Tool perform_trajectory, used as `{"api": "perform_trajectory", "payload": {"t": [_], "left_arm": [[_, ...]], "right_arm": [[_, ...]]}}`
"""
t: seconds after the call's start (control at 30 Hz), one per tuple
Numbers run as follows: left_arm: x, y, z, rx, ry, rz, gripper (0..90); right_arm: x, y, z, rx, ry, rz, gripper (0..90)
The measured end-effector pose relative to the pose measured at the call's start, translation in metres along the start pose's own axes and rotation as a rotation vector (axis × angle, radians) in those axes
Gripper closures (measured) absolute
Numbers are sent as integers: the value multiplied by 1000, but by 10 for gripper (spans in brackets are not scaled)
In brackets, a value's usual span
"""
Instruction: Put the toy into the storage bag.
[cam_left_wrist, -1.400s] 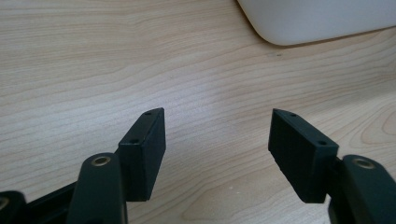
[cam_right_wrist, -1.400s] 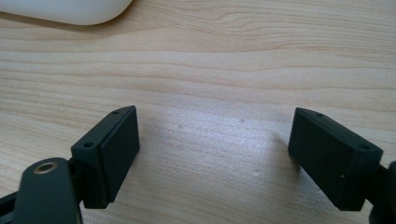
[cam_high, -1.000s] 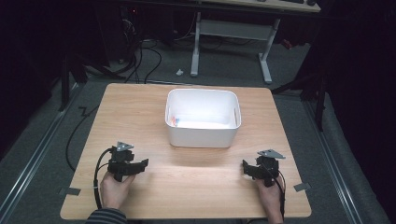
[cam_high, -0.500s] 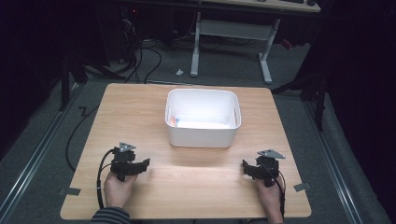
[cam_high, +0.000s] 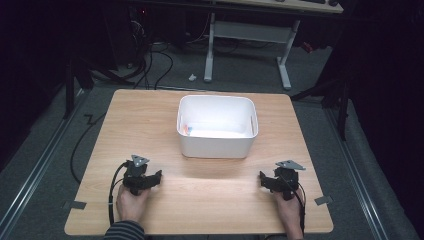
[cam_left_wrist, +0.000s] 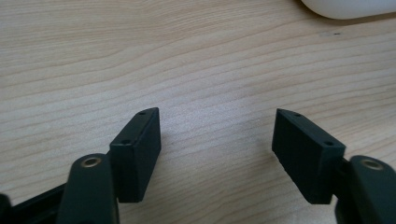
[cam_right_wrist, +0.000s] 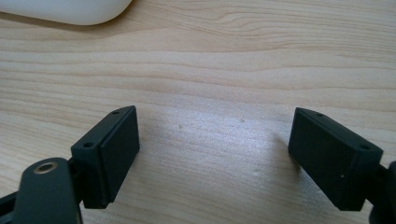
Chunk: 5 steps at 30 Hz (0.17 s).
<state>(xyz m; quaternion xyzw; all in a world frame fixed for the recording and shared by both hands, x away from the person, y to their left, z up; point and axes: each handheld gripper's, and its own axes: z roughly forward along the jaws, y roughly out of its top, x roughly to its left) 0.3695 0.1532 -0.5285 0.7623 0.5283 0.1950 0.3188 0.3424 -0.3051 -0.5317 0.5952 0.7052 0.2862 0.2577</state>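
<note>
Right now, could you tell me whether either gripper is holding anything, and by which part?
Nothing is held: the left gripper and the right gripper both stand open over bare table.

Very little separates this moment from the pictures just before it. Your left gripper (cam_high: 156, 176) has crept a touch toward the near edge of the table (cam_high: 210, 210) (a slight drift of the hand, judged from the high view), and its jaws sit a shade nearer to you than a second ago. Your left hand (cam_high: 131, 202) has drawn back with it by the same small amount. Any shift in your right gripper (cam_high: 263, 178) is too slight to tell from the high view.
</note>
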Motion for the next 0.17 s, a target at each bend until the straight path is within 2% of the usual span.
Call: {"api": "perform_trajectory", "payload": {"t": [0.03,0.13,0.17], "left_arm": [[-3,-1,1,-9,17,31,305],[-4,-8,3,-72,12,26,284],[-4,-9,3,-71,15,22,285]], "right_arm": [[0,0,0,0,0,0,165],[0,0,0,0,0,0,165],[0,0,0,0,0,0,165]]}}
